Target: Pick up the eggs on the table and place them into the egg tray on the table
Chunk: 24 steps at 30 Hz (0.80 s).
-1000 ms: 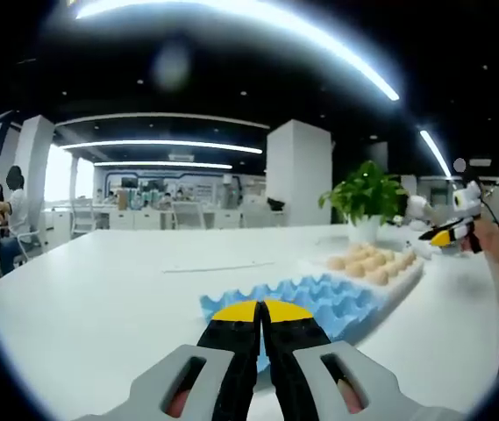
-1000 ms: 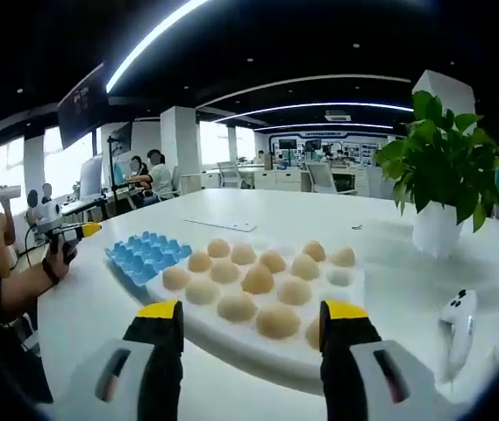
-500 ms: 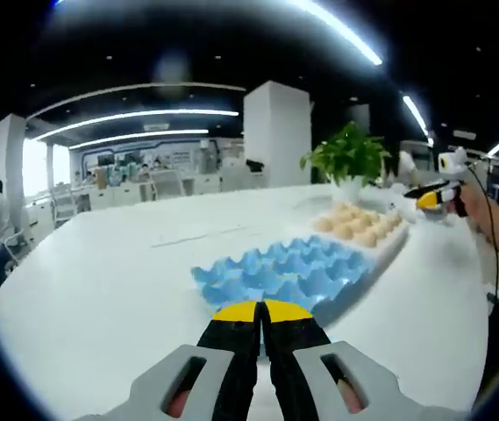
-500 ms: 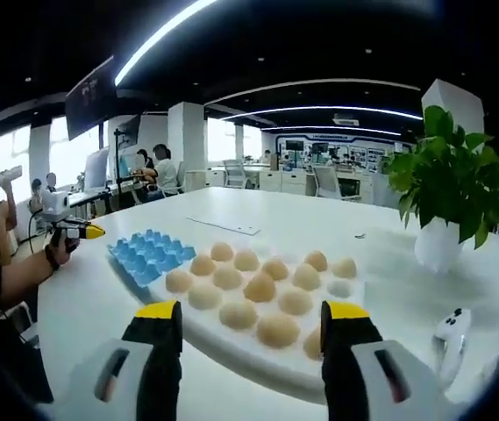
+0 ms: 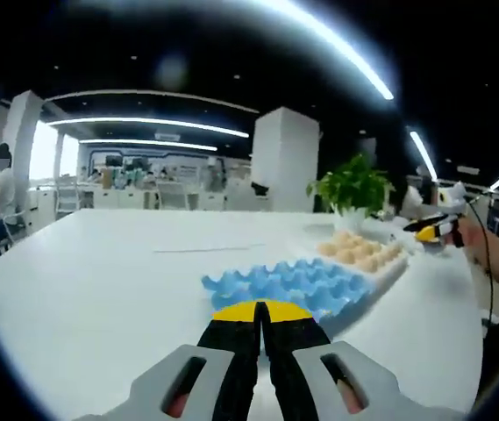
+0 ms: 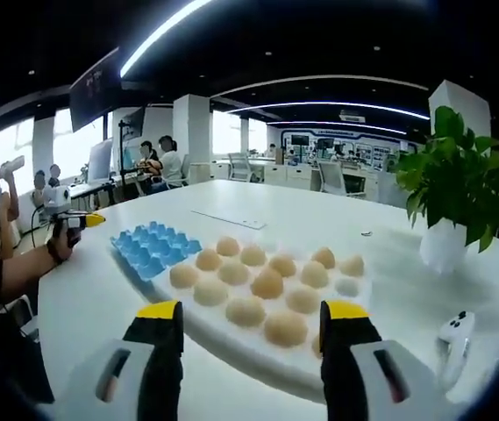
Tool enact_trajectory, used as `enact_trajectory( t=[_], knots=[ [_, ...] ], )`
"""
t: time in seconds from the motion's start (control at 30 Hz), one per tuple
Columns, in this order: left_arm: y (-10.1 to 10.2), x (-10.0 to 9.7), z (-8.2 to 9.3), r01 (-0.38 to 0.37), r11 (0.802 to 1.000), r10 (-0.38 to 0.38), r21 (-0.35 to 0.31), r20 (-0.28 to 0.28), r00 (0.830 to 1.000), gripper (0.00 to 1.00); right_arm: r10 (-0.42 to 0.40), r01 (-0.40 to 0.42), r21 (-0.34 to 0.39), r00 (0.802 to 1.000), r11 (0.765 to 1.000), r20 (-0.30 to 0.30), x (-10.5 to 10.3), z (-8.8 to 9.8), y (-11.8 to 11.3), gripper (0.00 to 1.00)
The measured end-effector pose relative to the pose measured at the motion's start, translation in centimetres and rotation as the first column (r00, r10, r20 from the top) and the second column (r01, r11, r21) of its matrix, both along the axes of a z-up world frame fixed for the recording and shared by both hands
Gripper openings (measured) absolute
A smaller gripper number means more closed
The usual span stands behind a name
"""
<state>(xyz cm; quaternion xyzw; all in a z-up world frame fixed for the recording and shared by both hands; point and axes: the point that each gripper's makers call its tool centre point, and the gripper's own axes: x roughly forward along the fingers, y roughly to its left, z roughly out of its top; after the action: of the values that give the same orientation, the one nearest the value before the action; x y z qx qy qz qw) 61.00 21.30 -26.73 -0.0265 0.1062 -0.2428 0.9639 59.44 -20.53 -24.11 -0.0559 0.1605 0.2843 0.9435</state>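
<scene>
Several tan eggs (image 6: 267,285) sit in a white tray (image 6: 231,338) right in front of my right gripper (image 6: 251,329), which is open with nothing between its jaws. To their left lies the blue egg tray (image 6: 153,250), empty. In the left gripper view the blue egg tray (image 5: 293,282) lies just beyond my left gripper (image 5: 261,320), whose jaws are shut together on nothing. The eggs (image 5: 354,253) lie farther right there. The right gripper (image 5: 431,230) shows at the far right, held by a hand. The left gripper (image 6: 78,222) shows at the left of the right gripper view.
A potted plant (image 6: 455,197) in a white pot stands at the back right of the white table (image 5: 100,281). A small white device (image 6: 453,333) lies on the table at the right. A thin strip (image 6: 227,219) lies farther back. People sit at desks behind.
Both views have shifted a little with the hands; the left gripper view rolled back level. The eggs and both trays stay put, and the jaws keep their states.
</scene>
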Motion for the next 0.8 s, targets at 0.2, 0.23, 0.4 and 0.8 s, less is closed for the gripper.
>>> enact_trajectory(
  t=[0.2,0.23,0.4,0.8],
  knots=[
    [0.0,-0.1,0.2,0.010,1.000,-0.010,-0.002,0.010,1.000,0.00,0.001,-0.001,0.002,1.000,1.000,-0.003,-0.4,0.1,0.1,0.66],
    [0.0,-0.1,0.3,0.017,1.000,-0.017,-0.006,0.013,1.000,0.00,-0.001,0.001,0.005,1.000,1.000,-0.002,-0.5,0.1,0.1,0.66],
    [0.0,0.5,0.0,-0.018,1.000,0.018,0.016,-0.002,1.000,0.00,0.000,0.000,0.030,1.000,1.000,-0.002,-1.0,0.2,0.4,0.66],
    [-1.0,0.1,0.6,0.007,1.000,-0.007,0.016,0.015,1.000,0.00,0.007,-0.007,0.003,1.000,1.000,0.014,-1.1,0.6,0.5,0.67]
  ],
)
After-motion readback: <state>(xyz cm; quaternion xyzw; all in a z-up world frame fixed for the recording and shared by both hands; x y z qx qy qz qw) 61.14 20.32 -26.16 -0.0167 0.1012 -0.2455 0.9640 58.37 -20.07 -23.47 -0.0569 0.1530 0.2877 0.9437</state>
